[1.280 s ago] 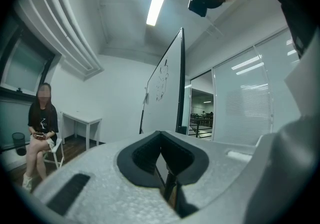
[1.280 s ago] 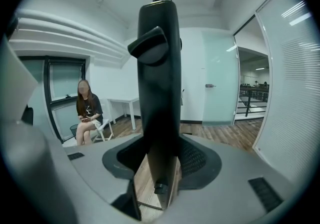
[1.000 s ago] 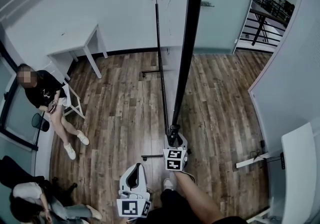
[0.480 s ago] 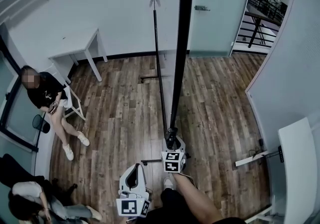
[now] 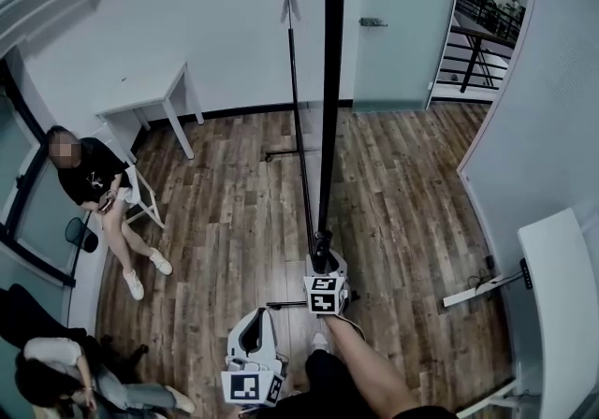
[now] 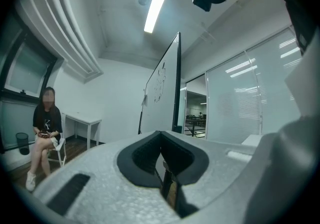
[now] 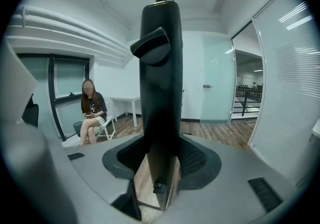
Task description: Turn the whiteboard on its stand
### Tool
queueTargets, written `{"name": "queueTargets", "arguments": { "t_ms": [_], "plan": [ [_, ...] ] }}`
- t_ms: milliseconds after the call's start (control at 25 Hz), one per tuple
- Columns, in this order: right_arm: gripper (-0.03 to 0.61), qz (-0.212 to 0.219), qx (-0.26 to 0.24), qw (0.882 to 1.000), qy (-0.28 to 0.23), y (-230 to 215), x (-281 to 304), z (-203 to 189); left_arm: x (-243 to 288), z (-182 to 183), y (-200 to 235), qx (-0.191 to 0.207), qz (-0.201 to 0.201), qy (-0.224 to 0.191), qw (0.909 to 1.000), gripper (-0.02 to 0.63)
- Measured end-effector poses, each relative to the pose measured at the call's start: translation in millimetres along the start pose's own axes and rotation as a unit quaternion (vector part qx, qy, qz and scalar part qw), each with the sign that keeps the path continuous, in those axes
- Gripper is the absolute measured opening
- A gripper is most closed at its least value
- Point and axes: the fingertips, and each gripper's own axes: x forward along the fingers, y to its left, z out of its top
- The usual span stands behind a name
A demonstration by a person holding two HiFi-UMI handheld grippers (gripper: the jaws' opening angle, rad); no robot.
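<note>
Head view looks steeply down on the white-faced whiteboard with a black frame (image 5: 328, 80), which stands edge-on as a dark upright bar running from the top of the picture down to the right gripper (image 5: 324, 267). Just left of the board, a thin black metal stand (image 5: 299, 127) rises from short feet on the brown wood-plank floor (image 5: 225, 221). The right gripper meets the board's lower end, and in the right gripper view its jaws (image 7: 161, 165) are clamped on either side of the black frame edge (image 7: 160, 93), which fills the middle of that view. The left gripper (image 5: 253, 319) hangs lower and to the left, apart from the board and stand. In the left gripper view its dark pads (image 6: 150, 155) are drawn together to a thin slit with nothing gripped between them, and the board's white face (image 6: 162, 88) shows beyond them. A small white table (image 5: 154, 94) stands against the far wall. A person in a black top (image 5: 89, 179) sits on a white chair at the left, and a second person (image 5: 47, 361) sits at the lower left corner.
</note>
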Motion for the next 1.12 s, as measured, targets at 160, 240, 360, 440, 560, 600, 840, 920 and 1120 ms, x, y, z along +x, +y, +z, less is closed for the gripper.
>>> {"name": "queueTargets", "arguments": {
  "t_ms": [160,240,360,440,560,600,840,920,1120],
  "plan": [
    [0.187,0.0,-0.001,1.0,0.0,4,-6,-5,-16,-2,0,0.001,0.001,0.003,1.0,0.012],
    [0.187,0.002,-0.001,1.0,-0.001,9,-12,-8,-22,0,0,0.001,0.002,0.001,1.0,0.012],
    [0.187,0.004,-0.003,1.0,-0.004,20,-24,-9,-30,5,1,0.002,0.0,-0.004,1.0,0.012],
    [0.187,0.005,-0.002,1.0,-0.003,27,-32,-12,-36,8,1,0.003,-0.003,-0.008,1.0,0.012],
    [0.187,0.003,-0.001,1.0,-0.005,39,-43,-16,-48,8,5,0.002,-0.006,-0.007,1.0,0.012],
    [0.187,0.002,0.001,1.0,-0.005,42,-46,-18,-53,8,6,0.002,-0.007,-0.007,1.0,0.012],
    [0.187,-0.001,0.004,1.0,-0.002,61,-72,-31,-90,9,20,-0.002,-0.009,-0.002,0.9999,0.012],
    [0.187,-0.003,0.009,1.0,-0.001,70,-80,-35,-103,10,25,-0.004,-0.012,0.0,0.9999,0.012],
    [0.187,-0.007,0.014,1.0,-0.001,89,-104,-44,-131,12,33,-0.007,-0.02,0.008,0.9998,0.012]
  ]
}}
